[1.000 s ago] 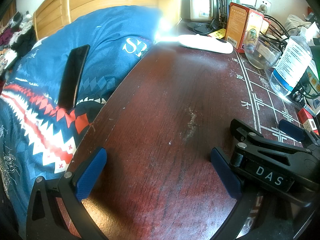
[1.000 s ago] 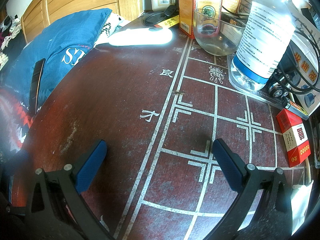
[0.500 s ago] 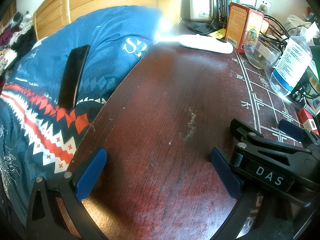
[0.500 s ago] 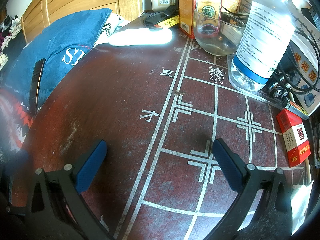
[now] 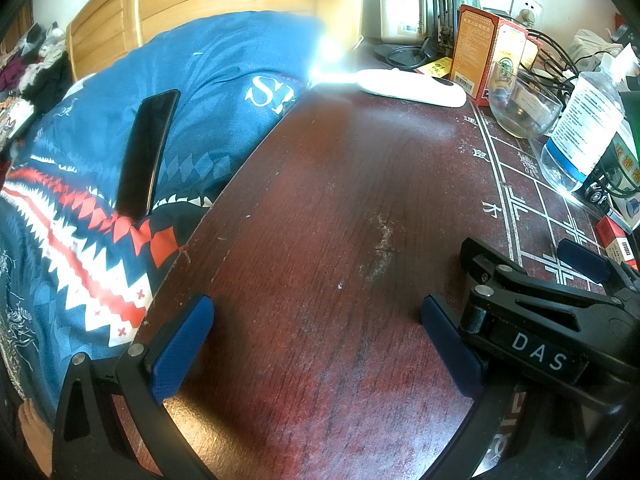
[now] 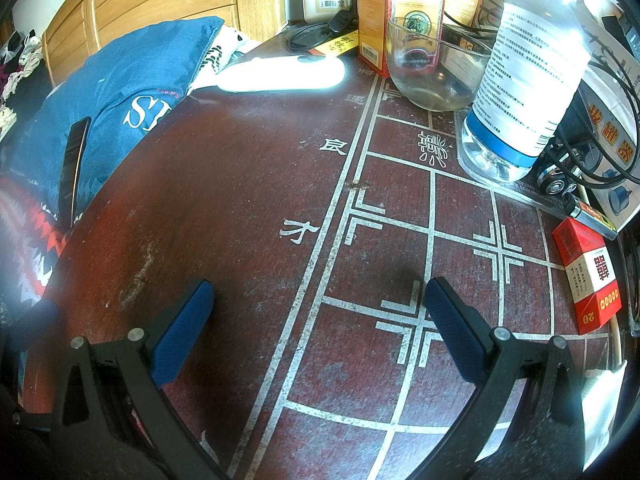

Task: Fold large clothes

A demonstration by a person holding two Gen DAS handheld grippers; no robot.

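A blue garment or cover (image 5: 224, 80) with a red and white zigzag pattern lies heaped to the left of a dark red wooden table (image 5: 340, 208), and it shows in the right wrist view too (image 6: 132, 80). My left gripper (image 5: 316, 340) is open low over the table's near part, nothing between its blue pads. My right gripper (image 6: 320, 328) is open as well, over the white grid lines on the table. In the left wrist view the right gripper (image 5: 532, 300) sits just to the right, beside my left one.
A black phone (image 5: 146, 152) lies on the blue fabric. At the table's far and right side stand a white oblong device (image 6: 280, 74), a glass bowl (image 6: 432, 72), a water bottle (image 6: 528, 80), an orange box (image 6: 396, 4), a red cigarette pack (image 6: 588, 272) and cables.
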